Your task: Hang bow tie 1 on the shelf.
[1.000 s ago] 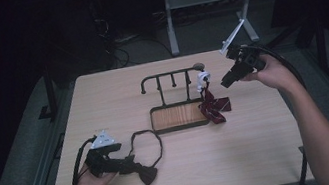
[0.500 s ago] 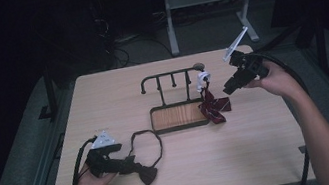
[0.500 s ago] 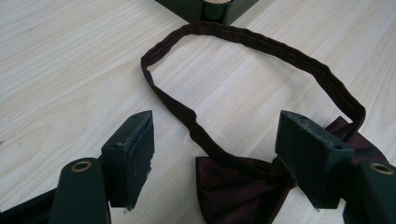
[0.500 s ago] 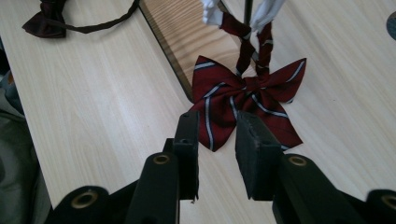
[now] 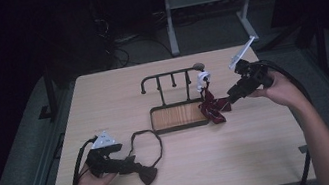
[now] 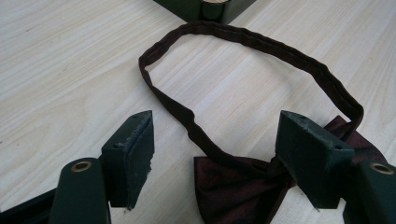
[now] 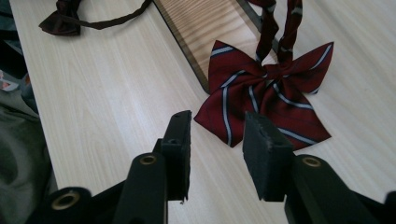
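Observation:
A dark maroon bow tie (image 5: 148,175) with a looped strap (image 5: 146,138) lies flat near the table's front left. My left gripper (image 5: 133,165) is open just behind it; in the left gripper view the wide-apart jaws stand on either side of the bow (image 6: 236,189) and its strap (image 6: 261,44), and my left gripper (image 6: 217,156) grips nothing. A red striped bow tie (image 5: 213,108) hangs by its band from the right end of a black peg rack (image 5: 170,76), with its bow resting on the table. My right gripper (image 5: 231,99) is open just short of the striped bow (image 7: 266,95), and my right gripper (image 7: 215,140) is empty.
The rack stands on a wooden base (image 5: 176,116) with a dark rim, mid-table; a corner of the base (image 6: 205,9) is in the left gripper view. A white tag (image 5: 202,79) hangs at the rack's right end. Cables trail from both grippers.
My right gripper has come down and to the left, from above the rack's right end to table level beside the striped bow tie. The left gripper and the dark bow tie have stayed put.

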Tool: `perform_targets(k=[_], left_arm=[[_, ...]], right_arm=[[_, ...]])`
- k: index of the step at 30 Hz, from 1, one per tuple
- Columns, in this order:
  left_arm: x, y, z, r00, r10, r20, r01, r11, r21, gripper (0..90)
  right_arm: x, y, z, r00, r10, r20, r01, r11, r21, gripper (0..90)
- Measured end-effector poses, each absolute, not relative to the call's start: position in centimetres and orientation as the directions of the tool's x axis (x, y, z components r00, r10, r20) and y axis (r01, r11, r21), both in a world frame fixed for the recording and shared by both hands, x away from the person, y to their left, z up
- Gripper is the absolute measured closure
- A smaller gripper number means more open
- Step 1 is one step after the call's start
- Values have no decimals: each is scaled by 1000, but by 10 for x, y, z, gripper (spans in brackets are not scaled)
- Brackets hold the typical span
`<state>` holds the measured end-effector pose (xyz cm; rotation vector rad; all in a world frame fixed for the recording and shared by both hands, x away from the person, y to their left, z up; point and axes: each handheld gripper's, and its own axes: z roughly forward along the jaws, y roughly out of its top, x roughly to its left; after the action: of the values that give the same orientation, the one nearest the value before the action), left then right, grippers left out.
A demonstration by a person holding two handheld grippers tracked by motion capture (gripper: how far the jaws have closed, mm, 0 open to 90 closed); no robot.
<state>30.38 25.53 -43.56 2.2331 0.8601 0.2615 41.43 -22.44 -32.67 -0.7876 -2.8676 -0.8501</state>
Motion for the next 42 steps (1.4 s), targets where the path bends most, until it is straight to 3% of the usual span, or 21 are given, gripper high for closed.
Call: perform_targets(k=[8, 42], left_arm=[[304, 255, -436, 756, 651, -65, 506, -519, 689, 287], [304, 254, -436, 770, 636, -45, 487, -540, 686, 286]], right_arm=[[403, -227, -337, -872, 455, 182, 480, 720, 501, 564], [377, -237, -380, -855, 468, 222, 514, 709, 483, 524]])
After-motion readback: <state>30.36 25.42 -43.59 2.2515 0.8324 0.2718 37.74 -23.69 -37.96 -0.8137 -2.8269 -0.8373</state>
